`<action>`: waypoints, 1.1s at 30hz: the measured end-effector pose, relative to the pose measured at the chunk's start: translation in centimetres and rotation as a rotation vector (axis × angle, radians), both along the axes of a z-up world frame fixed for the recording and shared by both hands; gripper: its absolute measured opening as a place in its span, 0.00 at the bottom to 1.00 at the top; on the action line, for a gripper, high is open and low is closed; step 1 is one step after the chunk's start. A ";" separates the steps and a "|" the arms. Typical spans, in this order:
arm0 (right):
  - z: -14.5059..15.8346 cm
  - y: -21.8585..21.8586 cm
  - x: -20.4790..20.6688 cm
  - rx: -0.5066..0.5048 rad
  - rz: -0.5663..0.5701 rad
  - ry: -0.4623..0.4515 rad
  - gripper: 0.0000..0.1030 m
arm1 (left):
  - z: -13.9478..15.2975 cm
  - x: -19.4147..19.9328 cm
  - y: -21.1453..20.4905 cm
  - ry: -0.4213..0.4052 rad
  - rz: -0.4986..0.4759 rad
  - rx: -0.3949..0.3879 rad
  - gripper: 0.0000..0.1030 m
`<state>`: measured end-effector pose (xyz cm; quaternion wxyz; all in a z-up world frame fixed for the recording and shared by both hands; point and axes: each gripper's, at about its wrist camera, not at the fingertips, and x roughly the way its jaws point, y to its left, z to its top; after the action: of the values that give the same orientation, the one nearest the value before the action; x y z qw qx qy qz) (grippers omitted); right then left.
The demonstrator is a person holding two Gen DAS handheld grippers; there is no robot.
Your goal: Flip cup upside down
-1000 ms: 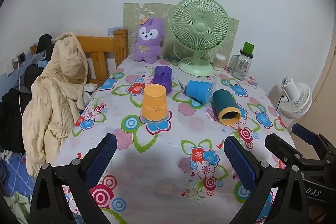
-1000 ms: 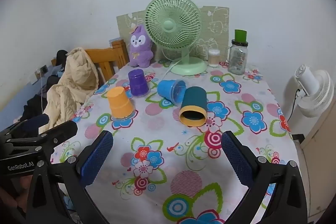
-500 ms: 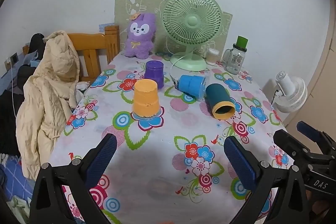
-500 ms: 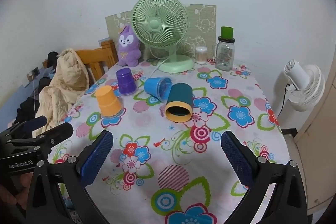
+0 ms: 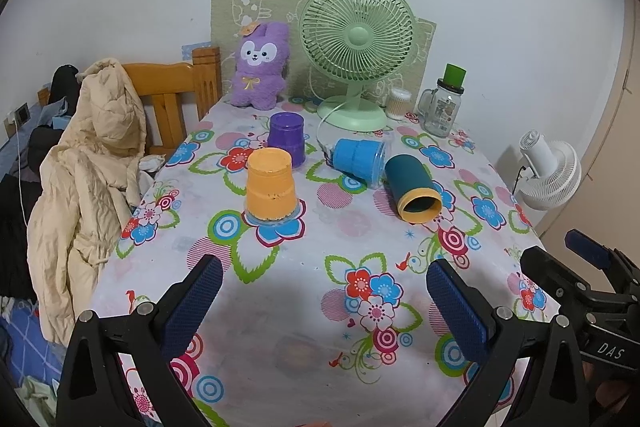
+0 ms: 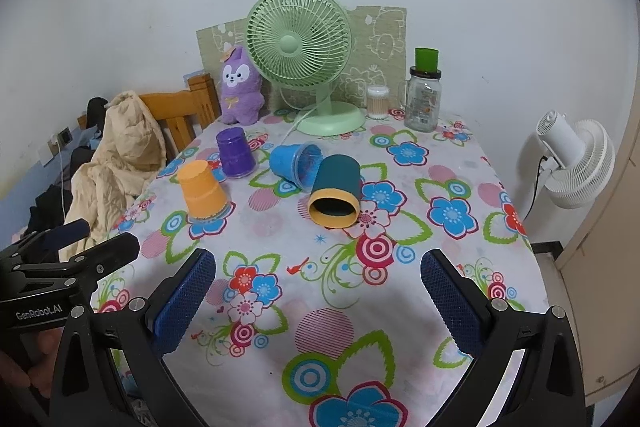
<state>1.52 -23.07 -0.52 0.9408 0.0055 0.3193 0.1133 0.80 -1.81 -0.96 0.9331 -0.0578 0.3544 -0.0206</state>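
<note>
Glossy floral tablecloth (image 5: 320, 267) carries a toppled cylindrical teal cup (image 6: 335, 190); both grippers' ribbed blue jaws gape apart.

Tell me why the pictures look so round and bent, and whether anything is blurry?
Both views are fisheye: black corners, the wall bulging. Left wrist view: cups sharp, the orange cup crisp, a soft shadow on the tablecloth near the fingers. Right wrist view: even light, no glare, the teal cup clear.

A white tablecloth (image 6: 460, 267) is patterned with bright flowers; on it are seen orange (image 5: 271, 184), purple (image 5: 286, 139), blue (image 5: 359, 159) and teal, yellow-rimmed (image 5: 412, 187) cups, a pale green fan (image 5: 356, 51)
</note>
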 end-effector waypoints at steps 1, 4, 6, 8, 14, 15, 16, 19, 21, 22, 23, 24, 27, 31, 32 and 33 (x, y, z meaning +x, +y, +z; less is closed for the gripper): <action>0.0 0.0 0.0 0.000 0.001 0.000 1.00 | 0.0 0.0 0.0 0.000 -0.001 0.000 1.00; 0.0 0.2 0.0 -0.002 0.009 0.000 1.00 | 0.0 0.0 0.1 0.000 -0.001 -0.001 1.00; 0.0 0.3 0.1 -0.003 0.012 0.003 1.00 | -0.1 -0.1 0.1 0.001 -0.003 -0.001 1.00; 0.0 0.4 0.1 -0.004 0.013 0.006 1.00 | -0.2 -0.1 0.1 -0.001 -0.003 0.000 1.00; -0.2 0.4 0.3 -0.004 0.009 0.012 1.00 | -0.4 0.0 0.2 0.007 -0.007 0.001 1.00; -0.2 0.4 0.3 -0.005 0.010 0.013 1.00 | -0.4 0.0 0.2 0.009 -0.006 0.000 1.00; -0.3 0.4 0.3 -0.005 0.010 0.014 1.00 | -0.5 0.0 0.3 0.012 -0.005 0.000 1.00; -0.5 0.5 0.6 -0.004 0.014 0.022 1.00 | -0.7 0.3 0.3 0.019 -0.004 0.000 1.00; -0.6 0.6 0.8 -0.003 0.017 0.028 1.00 | -0.7 0.6 0.4 0.025 -0.003 0.001 1.00; -0.7 0.7 0.9 -0.002 0.020 0.032 1.00 | -0.7 0.7 0.4 0.028 -0.002 0.001 1.00; -0.8 0.8 1.0 -0.003 0.022 0.034 1.00 | -0.8 0.8 0.5 0.030 -0.002 0.001 1.00; -0.9 0.9 1.1 -0.003 0.024 0.037 1.00 | -0.9 0.9 0.5 0.034 -0.002 0.000 1.00; -1.3 1.1 1.5 -0.005 0.027 0.048 1.00 | -1.3 1.2 0.7 0.045 0.000 -0.001 1.00; -1.9 1.5 2.2 -0.010 0.034 0.066 1.00 | -1.9 1.7 0.9 0.062 0.006 -0.005 1.00; -2.0 1.5 2.4 -0.008 0.036 0.070 1.00 | -2.2 1.8 1.0 0.068 0.007 -0.005 1.00; -2.2 1.7 2.6 -0.007 0.037 0.075 1.00 | -2.6 1.9 1.1 0.077 0.006 -0.006 1.00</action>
<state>4.10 -21.41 -2.73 0.9260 0.0005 0.3547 0.1294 2.75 -0.74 -3.52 0.9186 -0.0627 0.3898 -0.0168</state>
